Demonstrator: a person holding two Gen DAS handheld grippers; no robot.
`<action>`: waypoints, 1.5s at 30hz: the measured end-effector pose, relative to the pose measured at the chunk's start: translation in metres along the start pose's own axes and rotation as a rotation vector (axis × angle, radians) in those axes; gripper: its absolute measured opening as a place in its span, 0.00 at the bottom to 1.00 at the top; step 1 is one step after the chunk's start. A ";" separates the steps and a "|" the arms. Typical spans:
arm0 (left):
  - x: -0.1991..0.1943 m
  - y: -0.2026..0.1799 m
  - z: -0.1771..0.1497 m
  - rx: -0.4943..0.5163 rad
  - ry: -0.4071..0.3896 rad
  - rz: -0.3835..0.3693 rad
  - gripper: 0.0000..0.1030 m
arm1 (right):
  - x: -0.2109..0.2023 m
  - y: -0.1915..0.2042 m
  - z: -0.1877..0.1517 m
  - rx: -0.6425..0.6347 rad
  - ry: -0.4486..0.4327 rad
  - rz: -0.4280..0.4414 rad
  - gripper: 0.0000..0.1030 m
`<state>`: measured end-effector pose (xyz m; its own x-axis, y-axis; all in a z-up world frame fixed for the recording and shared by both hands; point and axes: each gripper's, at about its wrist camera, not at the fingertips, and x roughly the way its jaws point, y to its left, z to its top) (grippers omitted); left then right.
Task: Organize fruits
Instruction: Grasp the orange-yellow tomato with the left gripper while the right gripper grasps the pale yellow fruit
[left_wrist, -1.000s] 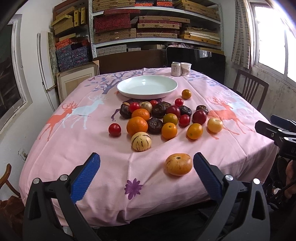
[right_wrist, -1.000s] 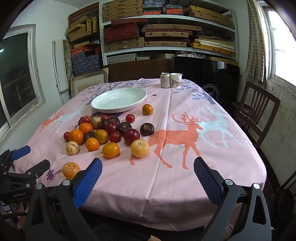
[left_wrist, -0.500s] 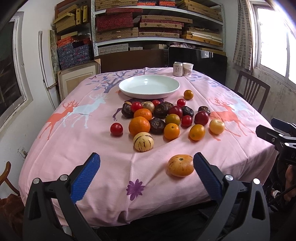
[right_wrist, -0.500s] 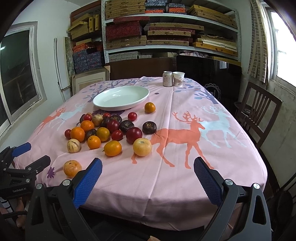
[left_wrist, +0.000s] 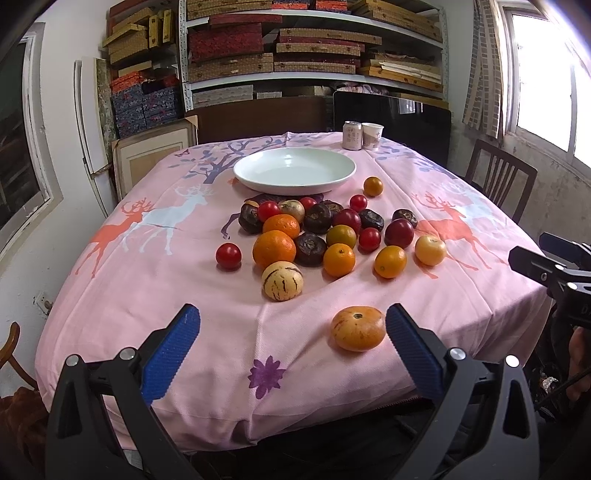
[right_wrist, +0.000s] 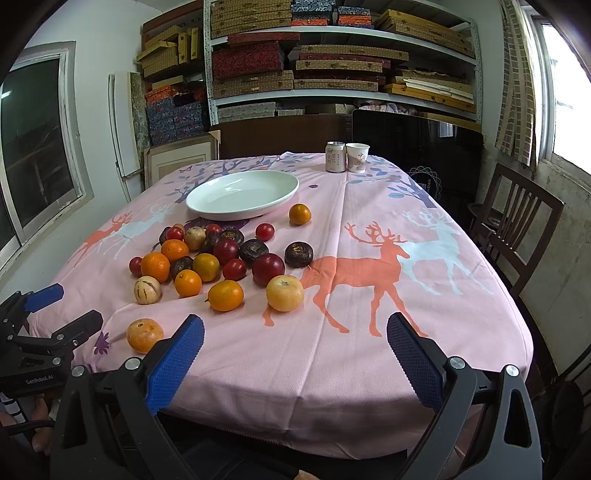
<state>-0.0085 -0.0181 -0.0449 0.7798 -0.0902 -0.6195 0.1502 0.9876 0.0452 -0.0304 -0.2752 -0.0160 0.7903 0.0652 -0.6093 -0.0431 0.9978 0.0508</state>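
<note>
Several oranges, red tomatoes and dark fruits lie in a cluster (left_wrist: 317, 236) on a pink deer tablecloth; the cluster also shows in the right wrist view (right_wrist: 214, 258). An empty white plate (left_wrist: 295, 171) (right_wrist: 242, 194) sits behind them. A lone orange striped fruit (left_wrist: 357, 328) (right_wrist: 144, 335) lies near the front edge, just inside my left gripper's right finger. A pale striped melon (left_wrist: 282, 280) sits in front of the cluster. My left gripper (left_wrist: 291, 343) is open and empty above the front edge. My right gripper (right_wrist: 295, 350) is open and empty, right of the fruit.
A can (right_wrist: 335, 157) and a paper cup (right_wrist: 357, 158) stand at the table's far edge. A wooden chair (right_wrist: 517, 225) stands at the right. Shelves of boxes (right_wrist: 332, 66) fill the back wall. One orange (right_wrist: 299, 214) lies alone near the plate.
Both grippers have moved slightly forward toward the table. The fruits have not moved. Both stay open.
</note>
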 end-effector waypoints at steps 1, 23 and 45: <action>0.001 -0.002 0.000 0.007 0.003 -0.011 0.96 | 0.000 0.000 0.000 0.000 0.000 -0.001 0.97; 0.062 -0.046 -0.017 0.183 0.130 -0.226 0.42 | 0.010 -0.015 -0.004 0.030 0.035 -0.015 0.97; 0.057 0.003 0.002 0.056 0.065 -0.204 0.42 | 0.118 -0.001 0.007 -0.164 0.145 0.126 0.71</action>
<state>0.0379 -0.0210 -0.0788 0.6894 -0.2770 -0.6693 0.3357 0.9410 -0.0437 0.0671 -0.2691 -0.0824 0.6773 0.1789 -0.7137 -0.2437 0.9698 0.0118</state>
